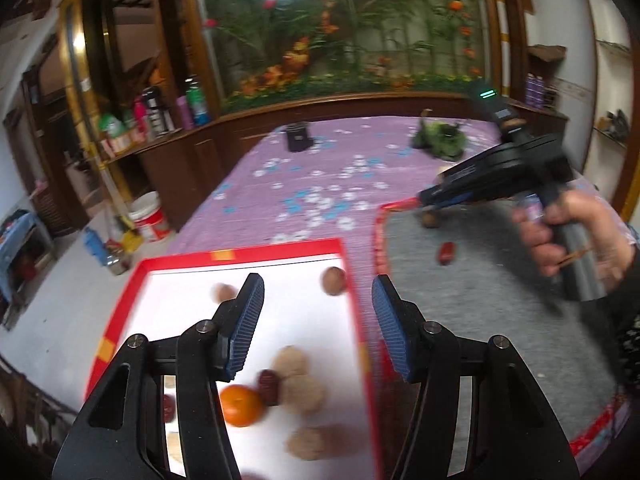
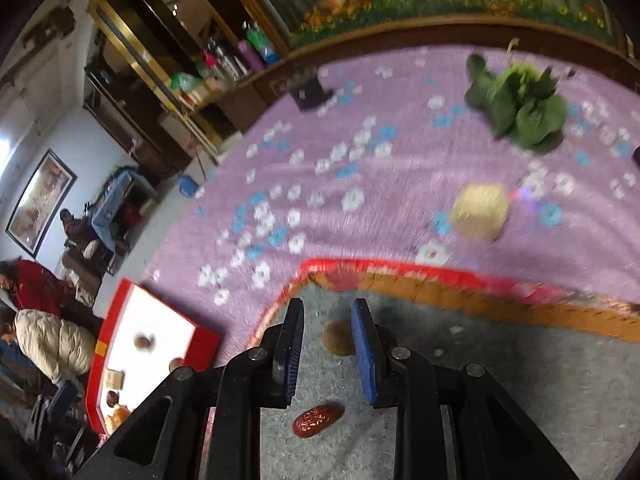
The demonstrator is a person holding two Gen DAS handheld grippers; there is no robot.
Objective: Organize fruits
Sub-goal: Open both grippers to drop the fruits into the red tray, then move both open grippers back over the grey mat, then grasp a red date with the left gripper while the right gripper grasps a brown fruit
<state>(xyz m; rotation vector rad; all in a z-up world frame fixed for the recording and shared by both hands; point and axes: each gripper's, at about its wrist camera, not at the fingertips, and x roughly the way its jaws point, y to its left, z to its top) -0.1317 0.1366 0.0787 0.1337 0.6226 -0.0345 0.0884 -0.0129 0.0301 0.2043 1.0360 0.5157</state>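
Note:
My left gripper (image 1: 318, 292) is open and empty above a red-rimmed white tray (image 1: 172, 261). The tray holds an orange (image 1: 241, 405), red dates (image 1: 268, 385) and several brown walnuts (image 1: 334, 280). My right gripper (image 2: 327, 322) is open and empty over a grey tray with a red rim (image 2: 400, 270). A walnut (image 2: 338, 337) lies between its fingertips, below them. A red date (image 2: 316, 419) lies nearer the camera. In the left wrist view the right gripper (image 1: 424, 196) hangs over the grey tray (image 1: 472, 300), with a walnut (image 1: 431, 221) and a date (image 1: 446, 252) there.
Both trays rest on a purple flowered bedspread (image 2: 360, 184). A pale cube-shaped object (image 2: 479, 210) and a bunch of green leaves (image 2: 520, 106) lie on it beyond the grey tray. A dark box (image 1: 298, 136) sits at the far edge. Shelves with bottles (image 1: 160, 116) stand at the left.

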